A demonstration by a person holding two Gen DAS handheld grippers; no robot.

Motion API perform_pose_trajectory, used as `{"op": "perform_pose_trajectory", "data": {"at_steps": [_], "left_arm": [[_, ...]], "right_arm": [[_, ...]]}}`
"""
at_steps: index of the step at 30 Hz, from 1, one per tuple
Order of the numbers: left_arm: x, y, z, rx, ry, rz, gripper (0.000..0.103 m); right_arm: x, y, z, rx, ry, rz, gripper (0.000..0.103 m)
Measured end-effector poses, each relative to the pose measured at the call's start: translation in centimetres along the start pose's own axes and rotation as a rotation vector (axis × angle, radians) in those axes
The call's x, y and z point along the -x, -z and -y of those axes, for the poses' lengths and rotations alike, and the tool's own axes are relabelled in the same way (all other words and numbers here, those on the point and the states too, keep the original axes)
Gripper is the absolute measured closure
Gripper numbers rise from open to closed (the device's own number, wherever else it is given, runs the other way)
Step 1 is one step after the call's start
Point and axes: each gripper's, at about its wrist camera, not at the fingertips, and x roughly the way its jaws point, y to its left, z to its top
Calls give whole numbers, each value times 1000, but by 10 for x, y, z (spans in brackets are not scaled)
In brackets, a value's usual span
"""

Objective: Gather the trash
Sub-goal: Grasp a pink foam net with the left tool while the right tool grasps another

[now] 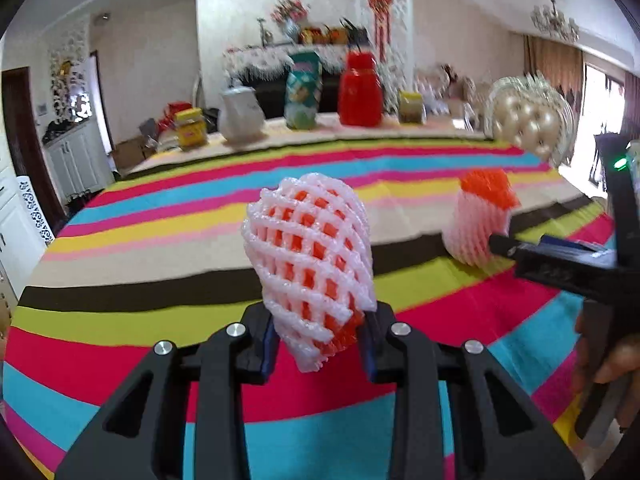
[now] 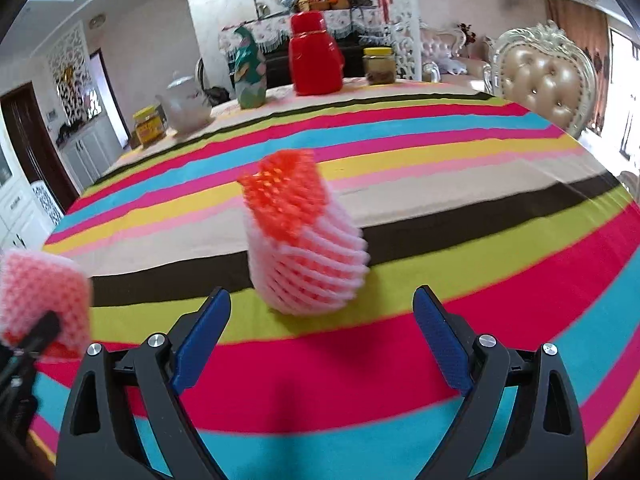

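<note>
My left gripper (image 1: 320,340) is shut on a white-and-orange foam fruit net (image 1: 310,264) and holds it above the striped tablecloth (image 1: 120,320). That held net also shows at the left edge of the right wrist view (image 2: 40,296). A second foam net (image 2: 304,236), white with an orange top, stands upright on the cloth. My right gripper (image 2: 322,316) is open, its blue pads (image 2: 200,340) just short of that net on either side. In the left wrist view the second net (image 1: 478,216) stands at the right with my right gripper's finger (image 1: 516,246) touching or just in front of it.
At the table's far edge stand a red jug (image 2: 316,56), a green patterned bag (image 2: 250,76), a white teapot (image 2: 186,106) and two yellow-lidded jars (image 2: 378,65). A tufted chair (image 2: 544,76) stands at the far right. White cabinets (image 1: 76,160) line the left wall.
</note>
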Motion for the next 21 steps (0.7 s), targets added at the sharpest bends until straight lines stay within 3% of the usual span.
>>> {"op": "perform_pose_trajectory", "data": {"at_steps": [7, 9, 12, 21], "left_arm": [[1, 3, -13, 27, 5, 55, 71], [3, 5, -14, 21, 1, 71, 71], [1, 6, -18, 51, 37, 43, 71], [-3, 8, -25, 65, 62, 18, 71]], "right_arm": [[-35, -13, -18, 42, 79, -42, 19], [-38, -10, -18, 44, 90, -60, 46], [-28, -7, -20, 43, 93, -42, 60], [12, 20, -13, -20, 96, 20, 64]]}}
